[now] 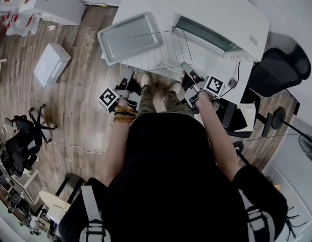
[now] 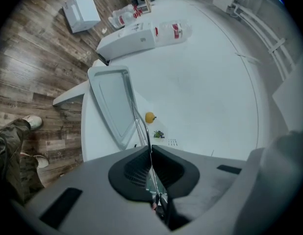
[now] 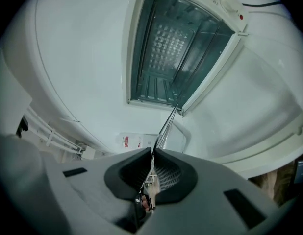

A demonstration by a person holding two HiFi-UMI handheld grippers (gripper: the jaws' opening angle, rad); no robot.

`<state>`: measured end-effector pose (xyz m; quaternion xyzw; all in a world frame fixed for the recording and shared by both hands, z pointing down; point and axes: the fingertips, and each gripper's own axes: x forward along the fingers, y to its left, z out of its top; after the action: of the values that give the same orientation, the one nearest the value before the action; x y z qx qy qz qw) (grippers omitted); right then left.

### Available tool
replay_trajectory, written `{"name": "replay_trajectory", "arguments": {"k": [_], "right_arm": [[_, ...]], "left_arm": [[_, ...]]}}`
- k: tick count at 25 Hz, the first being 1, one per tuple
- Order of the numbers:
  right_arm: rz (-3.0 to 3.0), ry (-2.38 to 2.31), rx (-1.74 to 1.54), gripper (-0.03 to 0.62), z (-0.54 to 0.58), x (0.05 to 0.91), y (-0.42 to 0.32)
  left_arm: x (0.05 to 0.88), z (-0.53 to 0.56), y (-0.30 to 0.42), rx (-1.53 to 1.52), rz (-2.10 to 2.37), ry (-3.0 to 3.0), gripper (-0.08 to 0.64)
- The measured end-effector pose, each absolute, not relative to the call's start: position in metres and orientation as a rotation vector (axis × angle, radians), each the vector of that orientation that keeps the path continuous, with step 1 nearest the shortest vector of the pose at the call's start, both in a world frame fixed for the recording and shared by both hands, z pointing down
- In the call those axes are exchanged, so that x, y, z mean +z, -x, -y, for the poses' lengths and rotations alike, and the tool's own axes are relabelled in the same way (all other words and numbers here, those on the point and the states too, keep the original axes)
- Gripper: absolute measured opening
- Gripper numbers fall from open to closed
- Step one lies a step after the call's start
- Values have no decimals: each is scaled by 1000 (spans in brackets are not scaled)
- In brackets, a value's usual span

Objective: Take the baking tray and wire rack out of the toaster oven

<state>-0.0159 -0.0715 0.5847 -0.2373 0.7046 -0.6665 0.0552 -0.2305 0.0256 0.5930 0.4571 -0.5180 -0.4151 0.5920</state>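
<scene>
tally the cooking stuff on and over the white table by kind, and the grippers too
silver rectangular metal baking tray: 1
thin metal wire rack: 1
white boxy toaster oven: 1
small yellow round object: 1
grippers, left gripper and right gripper, both shut on the rack: 2
total: 6

The white table (image 1: 146, 4) is viewed steeply from overhead. The gripper views are taken closely along the jaws, left toward the baking tray (image 2: 112, 99), right toward the toaster oven (image 3: 176, 48); the wire rack (image 1: 163, 52) is shared.

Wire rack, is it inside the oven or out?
Out. The left gripper and right gripper hold the wire rack in front of the empty toaster oven.
</scene>
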Motion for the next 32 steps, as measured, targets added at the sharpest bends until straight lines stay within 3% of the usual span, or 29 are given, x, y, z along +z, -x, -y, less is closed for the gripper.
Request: {"name": "replay_trajectory", "arguments": {"k": [23,32], "right_arm": [[-2322,615,-2067,40,107,593,181],[-2319,676,-2099,40,140,618,206]], "left_arm": [[613,-27,372,-1081,1256,-1002,28],[640,1,396,-1066,1247,-968,27]]}}
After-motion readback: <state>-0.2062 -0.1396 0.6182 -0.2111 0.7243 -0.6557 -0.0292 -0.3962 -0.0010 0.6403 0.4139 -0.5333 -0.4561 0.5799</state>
